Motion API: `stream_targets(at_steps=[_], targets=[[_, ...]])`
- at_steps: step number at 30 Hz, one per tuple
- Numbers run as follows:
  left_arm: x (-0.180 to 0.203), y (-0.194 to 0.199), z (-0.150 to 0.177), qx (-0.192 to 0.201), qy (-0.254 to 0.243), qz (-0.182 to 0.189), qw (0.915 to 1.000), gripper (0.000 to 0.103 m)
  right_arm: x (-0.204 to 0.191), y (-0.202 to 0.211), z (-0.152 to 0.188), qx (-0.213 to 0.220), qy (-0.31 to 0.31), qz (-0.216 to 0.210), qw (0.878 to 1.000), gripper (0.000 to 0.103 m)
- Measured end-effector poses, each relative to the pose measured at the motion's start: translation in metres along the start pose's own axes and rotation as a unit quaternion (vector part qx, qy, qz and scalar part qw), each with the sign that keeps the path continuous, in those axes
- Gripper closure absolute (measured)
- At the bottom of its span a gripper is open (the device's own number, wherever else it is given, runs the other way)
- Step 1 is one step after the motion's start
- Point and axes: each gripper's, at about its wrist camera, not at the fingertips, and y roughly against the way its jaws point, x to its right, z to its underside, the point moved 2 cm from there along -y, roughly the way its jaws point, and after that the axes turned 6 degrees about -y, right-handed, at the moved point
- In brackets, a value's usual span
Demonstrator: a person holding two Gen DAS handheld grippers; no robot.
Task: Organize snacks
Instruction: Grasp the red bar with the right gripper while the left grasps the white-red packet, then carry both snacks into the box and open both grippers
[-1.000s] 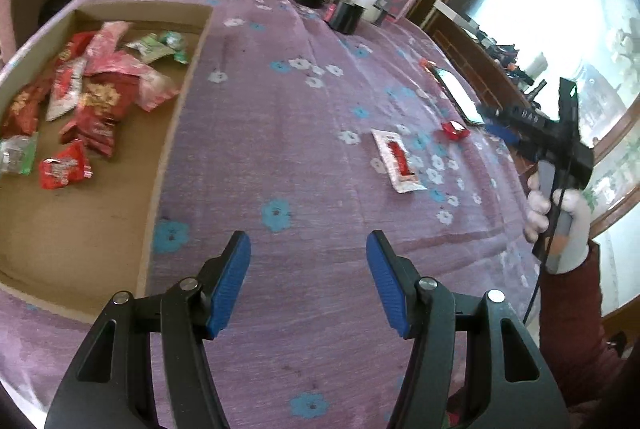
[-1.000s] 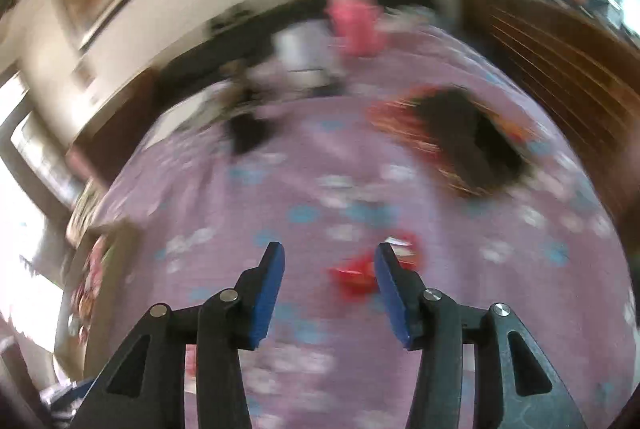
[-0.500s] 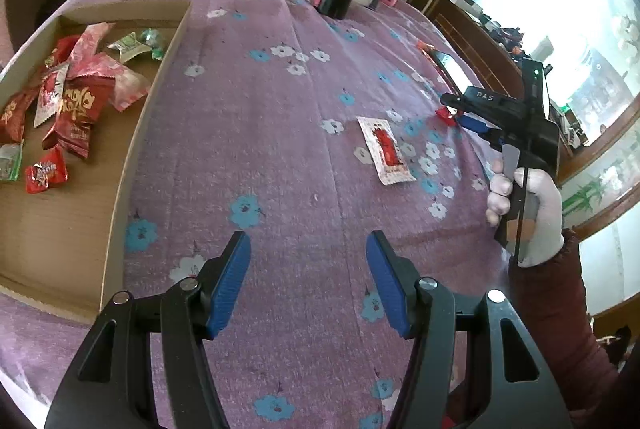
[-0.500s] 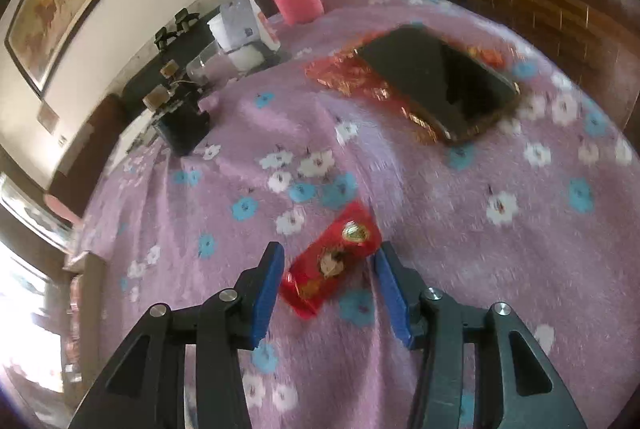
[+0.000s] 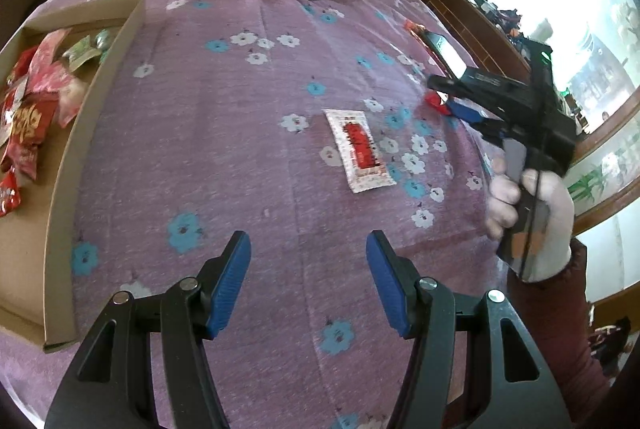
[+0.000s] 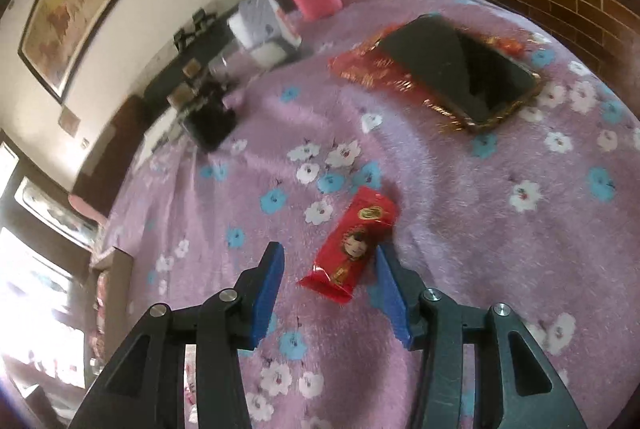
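Red snack packet (image 6: 354, 243) lies between the wide-open right gripper (image 6: 329, 279) fingers; centre it, then close gently; left gripper (image 5: 308, 283) hangs wide, empty

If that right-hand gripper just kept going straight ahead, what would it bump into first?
Most likely the red snack packet, lying on the purple cloth between the open right gripper fingers, nearer the right one. How far is hard to judge.
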Motion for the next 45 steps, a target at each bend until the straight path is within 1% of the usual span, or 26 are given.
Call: stream_targets(at_steps=[2,3,5,6,10,15,19,21,25,26,27,28,29,37,45], targets=[[0.004,-0.001,-0.003,0.0,-0.006,-0.008,0.9999,0.044,-0.007,-0.005,-0.001,0.014,0.018,0.02,1.0,0.053],[0.004,-0.001,-0.005,0.001,-0.008,-0.011,0.9999,0.044,-0.01,-0.008,-0.002,0.018,0.029,0.032,0.999,0.055],[0.004,-0.004,-0.009,0.0,-0.005,-0.016,0.9999,0.044,-0.015,-0.011,-0.001,0.031,0.055,0.061,0.996,0.072],[0.004,-0.006,-0.012,0.0,-0.003,-0.017,0.9999,0.044,-0.014,-0.012,-0.001,0.036,0.062,0.077,0.994,0.083],[0.009,-0.017,-0.026,0.001,0.001,-0.009,1.0,0.044,-0.004,-0.006,0.0,0.041,0.049,0.061,0.996,0.083],[0.027,-0.033,-0.043,0.012,-0.017,-0.01,0.9997,0.044,0.0,-0.002,0.002,0.04,0.042,0.044,0.997,0.083],[0.042,-0.048,-0.055,0.019,-0.042,-0.02,0.9988,0.045,0.001,0.0,0.004,0.042,0.039,0.043,0.997,0.083],[0.046,-0.056,-0.061,0.021,-0.055,-0.033,0.9977,0.045,0.002,0.001,0.003,0.041,0.036,0.041,0.998,0.083],[0.048,-0.07,-0.063,0.009,-0.062,-0.045,0.997,0.045,0.002,0.001,0.004,0.04,0.034,0.037,0.998,0.083],[0.049,-0.07,-0.063,0.019,-0.067,-0.054,0.9961,0.049,0.002,0.001,0.004,0.039,0.034,0.036,0.998,0.083],[0.049,-0.07,-0.063,0.021,-0.072,-0.067,0.9949,0.066,0.001,0.001,0.004,0.039,0.034,0.035,0.998,0.083],[0.049,-0.07,-0.063,0.025,-0.08,-0.086,0.9927,0.078,0.0,0.001,0.004,0.038,0.036,0.035,0.998,0.083],[0.048,-0.07,-0.063,0.029,-0.082,-0.087,0.9924,0.078,0.0,0.002,0.005,0.039,0.038,0.035,0.998,0.083],[0.027,-0.049,-0.056,0.049,-0.038,-0.054,0.9966,0.079,-0.006,0.008,0.007,0.054,0.05,0.03,0.997,0.084],[0.014,-0.015,-0.045,0.075,-0.009,-0.028,0.9968,0.079,-0.009,0.008,0.007,0.057,0.057,0.025,0.996,0.084]])
